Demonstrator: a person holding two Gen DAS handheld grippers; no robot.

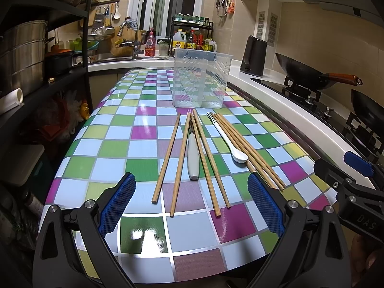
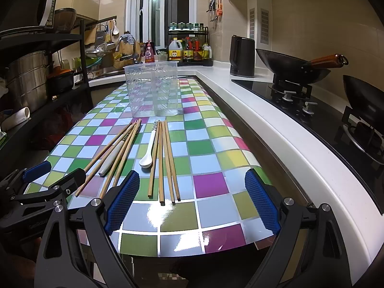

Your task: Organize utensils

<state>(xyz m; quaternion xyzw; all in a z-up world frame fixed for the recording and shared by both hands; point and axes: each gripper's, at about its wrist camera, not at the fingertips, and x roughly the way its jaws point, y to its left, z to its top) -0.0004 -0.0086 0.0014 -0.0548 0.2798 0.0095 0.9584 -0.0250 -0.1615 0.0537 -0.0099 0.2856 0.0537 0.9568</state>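
Observation:
Several wooden chopsticks (image 1: 178,158) lie fanned on the checkered table (image 1: 115,120), with a grey-handled utensil (image 1: 193,158) among them and a white spoon (image 1: 234,147) with a striped handle to the right. A clear plastic utensil holder (image 1: 200,80) stands upright behind them. My left gripper (image 1: 192,196) is open and empty just short of the chopstick ends. In the right wrist view the chopsticks (image 2: 165,163), spoon (image 2: 148,153), grey utensil (image 2: 111,159) and holder (image 2: 152,90) show again. My right gripper (image 2: 192,192) is open and empty over the table's near edge.
A white counter (image 2: 276,132) runs along the right with a dark kettle (image 2: 241,56) and woks (image 2: 295,68) on a gas hob. A black shelf rack with pots (image 1: 21,52) stands left. Sink and bottles sit at the back.

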